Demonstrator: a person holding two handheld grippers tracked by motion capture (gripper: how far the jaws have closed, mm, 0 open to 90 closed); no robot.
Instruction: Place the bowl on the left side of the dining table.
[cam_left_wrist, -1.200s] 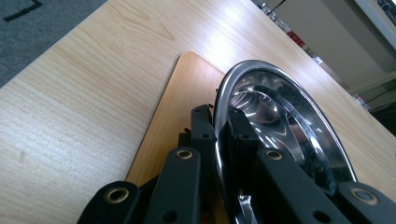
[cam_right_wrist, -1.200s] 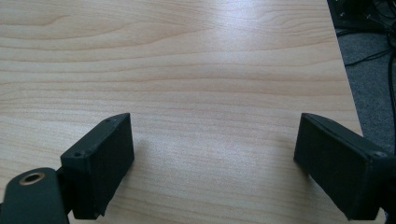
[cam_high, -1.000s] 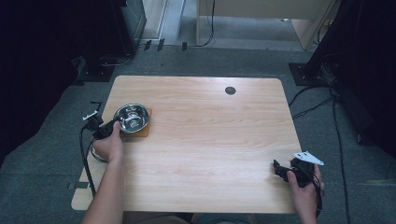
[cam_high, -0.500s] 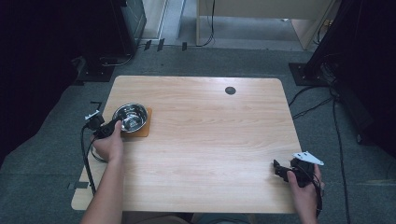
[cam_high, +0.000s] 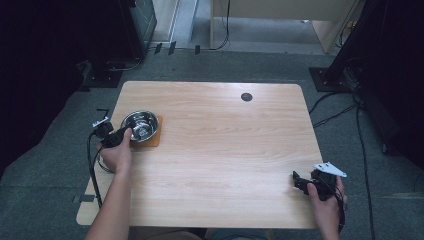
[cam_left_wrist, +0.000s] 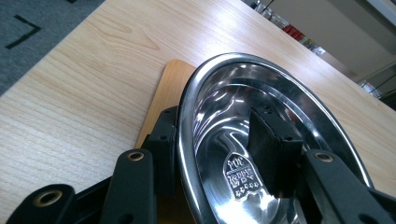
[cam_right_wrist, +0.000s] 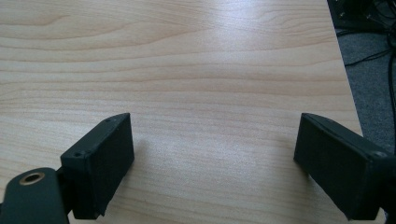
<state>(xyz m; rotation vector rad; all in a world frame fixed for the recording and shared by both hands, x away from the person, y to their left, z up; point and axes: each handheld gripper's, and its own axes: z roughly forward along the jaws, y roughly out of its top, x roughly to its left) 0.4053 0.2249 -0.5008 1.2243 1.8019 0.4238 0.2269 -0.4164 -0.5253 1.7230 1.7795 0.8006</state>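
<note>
A shiny steel bowl (cam_high: 140, 125) stands on a small wooden board (cam_high: 154, 139) near the table's left edge. My left gripper (cam_high: 125, 134) reaches it from the near left. In the left gripper view the bowl's rim (cam_left_wrist: 187, 107) runs between the jaws of this gripper (cam_left_wrist: 215, 128), one finger (cam_left_wrist: 163, 135) outside the wall and one inside the bowl (cam_left_wrist: 261, 88). The jaws have just been opening, and the inner pad stands off the metal. My right gripper (cam_high: 298, 181) rests open at the table's near right corner, with bare wood between its fingers (cam_right_wrist: 215, 149).
The light wooden table (cam_high: 225, 145) has a dark round cable hole (cam_high: 246, 96) at the back. Cables and dark stands lie on the grey floor around it. A cable trails from the left gripper off the table's left edge.
The left gripper's jaws look slightly wider apart at the bowl's rim. Neither hand nor the bowl has shifted.
</note>
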